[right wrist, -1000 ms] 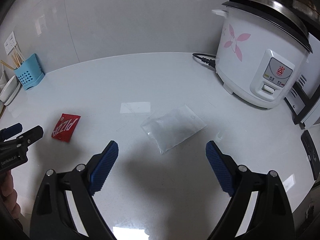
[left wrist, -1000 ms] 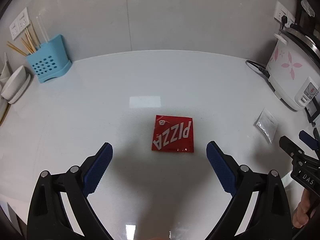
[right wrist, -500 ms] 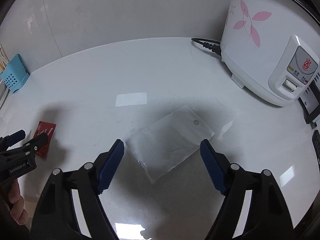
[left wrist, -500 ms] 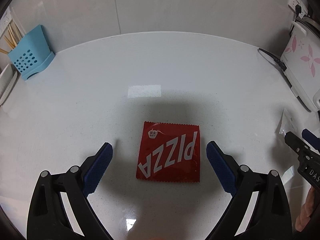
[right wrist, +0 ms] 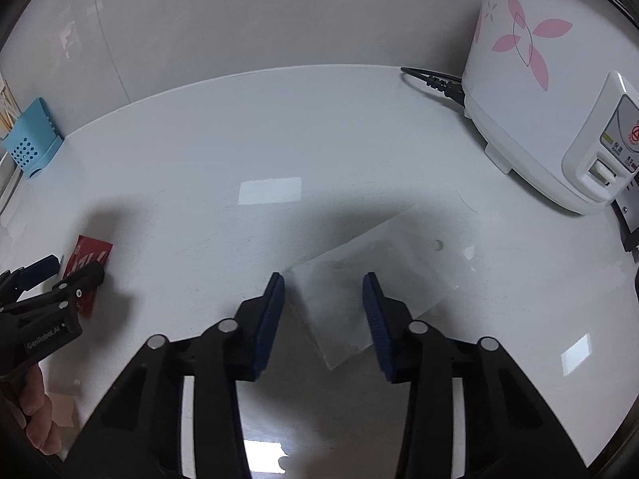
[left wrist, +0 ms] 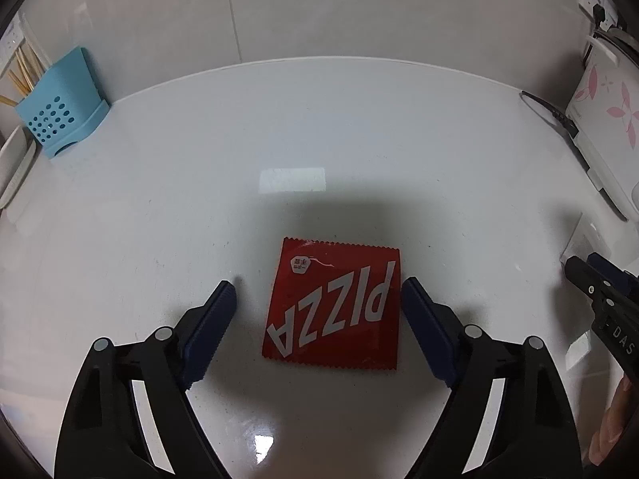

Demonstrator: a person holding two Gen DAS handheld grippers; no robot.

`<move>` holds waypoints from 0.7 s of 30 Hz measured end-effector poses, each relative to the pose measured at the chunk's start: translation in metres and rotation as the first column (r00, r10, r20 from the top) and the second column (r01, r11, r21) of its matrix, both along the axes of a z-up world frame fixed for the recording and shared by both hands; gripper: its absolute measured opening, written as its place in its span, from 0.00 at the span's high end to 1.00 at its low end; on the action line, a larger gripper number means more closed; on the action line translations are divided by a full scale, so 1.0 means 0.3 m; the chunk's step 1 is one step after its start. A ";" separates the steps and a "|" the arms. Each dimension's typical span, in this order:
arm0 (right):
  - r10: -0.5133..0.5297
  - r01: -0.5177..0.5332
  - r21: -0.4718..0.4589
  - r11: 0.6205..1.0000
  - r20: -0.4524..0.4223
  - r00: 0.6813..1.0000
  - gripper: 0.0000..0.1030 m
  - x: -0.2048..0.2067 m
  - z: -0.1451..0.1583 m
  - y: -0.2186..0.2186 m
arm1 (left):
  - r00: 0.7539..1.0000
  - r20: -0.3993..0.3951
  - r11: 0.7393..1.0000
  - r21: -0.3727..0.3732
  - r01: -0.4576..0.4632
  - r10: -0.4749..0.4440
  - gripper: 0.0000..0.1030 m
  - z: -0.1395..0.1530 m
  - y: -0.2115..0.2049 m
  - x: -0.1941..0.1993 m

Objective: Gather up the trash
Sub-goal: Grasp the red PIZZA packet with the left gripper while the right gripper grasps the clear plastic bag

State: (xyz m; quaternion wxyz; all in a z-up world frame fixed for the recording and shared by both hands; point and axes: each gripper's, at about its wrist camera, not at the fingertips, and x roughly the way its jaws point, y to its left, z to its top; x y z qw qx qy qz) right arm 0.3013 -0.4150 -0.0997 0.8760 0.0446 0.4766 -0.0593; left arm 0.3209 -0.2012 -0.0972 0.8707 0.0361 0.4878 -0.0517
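Note:
A red packet printed PIZZA (left wrist: 335, 307) lies flat on the white counter (left wrist: 319, 139). My left gripper (left wrist: 318, 289) straddles it with its jaws closing; the right pad is at the packet's edge and the left pad stands apart from it. A clear plastic bag (right wrist: 399, 263) lies flat near the rice cooker. My right gripper (right wrist: 323, 279) is low over the bag's near-left corner, jaws closing with the bag between them and still lying flat. The left gripper (right wrist: 52, 275) and red packet (right wrist: 90, 255) also show at the right wrist view's left edge.
A white rice cooker with pink flowers (right wrist: 539, 99) and its black cord (right wrist: 431, 78) stand at the right. A blue utensil holder (left wrist: 60, 111) with chopsticks sits at the back left beside a white dish (left wrist: 12, 167). A tiled wall runs behind the counter.
Both grippers came down and closer to their items, which now lie between the fingers. The right jaws narrowed a lot, the left jaws a little.

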 end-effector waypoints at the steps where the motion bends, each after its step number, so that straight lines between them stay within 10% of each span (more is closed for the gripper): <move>1: 0.003 -0.003 0.004 1.000 0.002 1.000 0.73 -0.001 0.002 0.002 | 1.000 0.000 1.000 0.000 -0.002 0.002 0.26 0.004 -0.004 -0.004; 9: 0.004 -0.004 -0.001 1.000 0.007 1.000 0.92 -0.009 0.014 0.007 | 1.000 -0.008 1.000 -0.004 0.008 -0.008 0.51 0.018 -0.019 -0.028; 21: -0.002 0.002 -0.005 1.000 0.034 0.999 0.98 -0.035 0.034 -0.011 | 0.999 -0.030 0.999 -0.044 0.021 -0.022 0.58 0.024 -0.020 -0.044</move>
